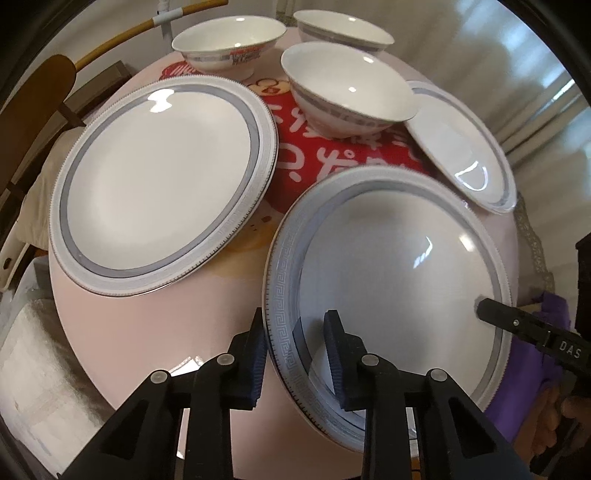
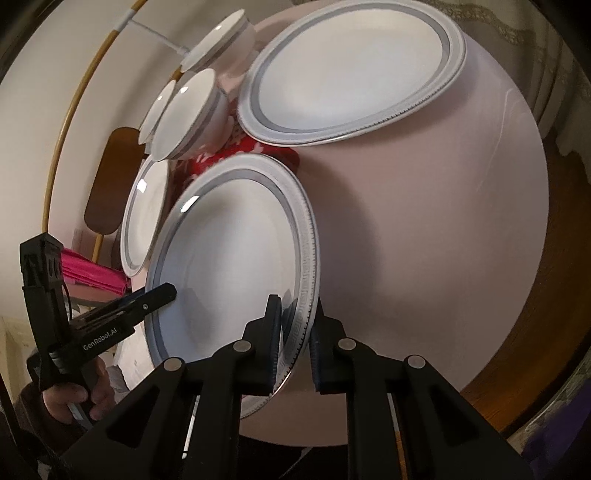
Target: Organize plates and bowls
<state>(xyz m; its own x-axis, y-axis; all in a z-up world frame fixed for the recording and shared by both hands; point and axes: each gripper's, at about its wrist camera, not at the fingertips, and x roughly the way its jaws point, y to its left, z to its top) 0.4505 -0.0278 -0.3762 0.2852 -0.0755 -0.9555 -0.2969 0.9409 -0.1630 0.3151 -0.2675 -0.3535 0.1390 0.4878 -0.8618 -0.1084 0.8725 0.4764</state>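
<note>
Closest in, black left hand-held gripper (image 1: 295, 354), ridged dark-blue pads narrowed onto the rim of the near plate (image 1: 388, 266), one pad under the lip, one on the inner slope. Opposite side of the same rim, right hand-held gripper (image 2: 295, 332), likewise pinched nearly shut on it, the rim between its pads. Near plate round, glossy white porcelain, shallow well, grey band and a pale embossed key-pattern border, tilted and partly overhanging the front edge of the bench (image 1: 147, 332). Bench round, smooth, pale pink, faintly shiny. Further back on the left, large plate (image 1: 159, 184) of the same pattern, lying flat, finely beaded at the edge. Between the plates, a red patch with white lettering (image 1: 314, 155) printed at the middle of the bench. To the right and behind, small plate (image 1: 461, 155), same grey band, its edge tucked just behind the near plate. Beyond that, a white footed bowl (image 1: 347, 99) with flaring sides and a grey band outside, standing upright beside the small plate. Farthest, two far bowls (image 1: 229, 40) (image 1: 343, 29), same shape, side by side near the back edge.
</note>
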